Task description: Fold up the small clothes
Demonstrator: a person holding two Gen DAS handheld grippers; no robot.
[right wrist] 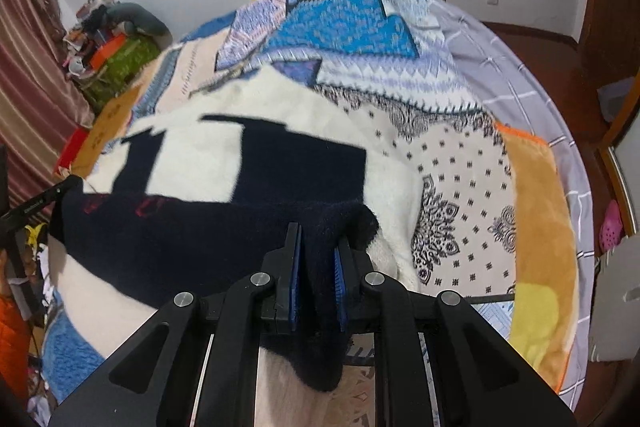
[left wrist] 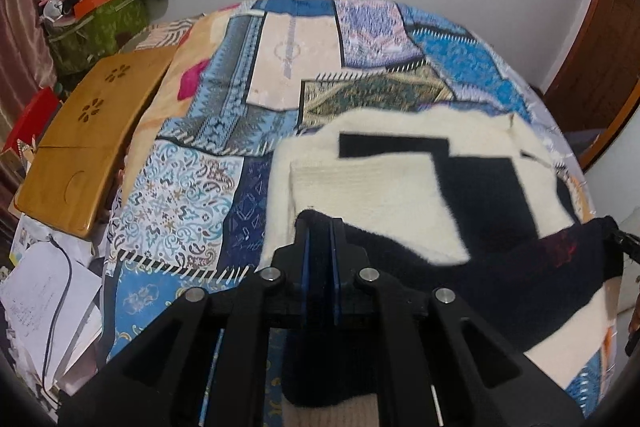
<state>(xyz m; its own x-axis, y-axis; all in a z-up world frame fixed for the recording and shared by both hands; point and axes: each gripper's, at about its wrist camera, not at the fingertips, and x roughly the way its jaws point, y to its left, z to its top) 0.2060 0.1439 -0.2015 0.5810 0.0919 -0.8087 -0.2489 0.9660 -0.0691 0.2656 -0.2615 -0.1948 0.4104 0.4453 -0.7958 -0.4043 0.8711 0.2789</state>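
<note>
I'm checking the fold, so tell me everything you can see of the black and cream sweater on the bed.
The sweater is a fuzzy knit, cream with black blocks and a dark band bearing red marks. It lies spread on the patchwork blanket, its near black edge lifted and stretched between the two grippers: the left gripper is shut on one corner, the right gripper on the other.

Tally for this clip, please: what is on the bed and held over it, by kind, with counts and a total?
Tools: 2, the left tool and the right tool, each shut on the sweater's dark edge
Cream and navy sweater: 1
Patchwork blanket under it: 1
Wooden lap tray at the bed's side: 1
Total: 5
</note>
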